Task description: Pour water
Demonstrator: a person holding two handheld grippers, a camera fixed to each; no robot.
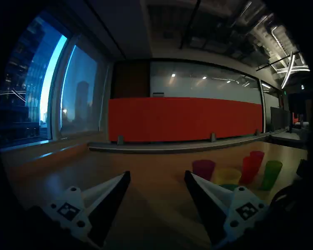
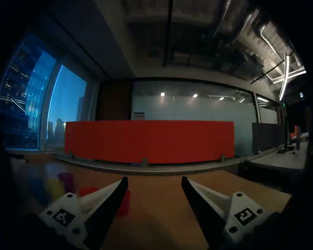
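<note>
A purple cup (image 1: 203, 168), yellow cup (image 1: 227, 175), red cup (image 1: 252, 166) and green cup (image 1: 272, 174) stand clustered right of centre on the wooden table (image 1: 156, 196). The light is too dim to tell whether they hold anything. The left gripper (image 1: 156, 172) is spread wide and empty, with the cups just past its right finger. The right gripper (image 2: 154, 178) is likewise wide and empty. A red partition (image 1: 181, 118) lines the table's far edge.
</note>
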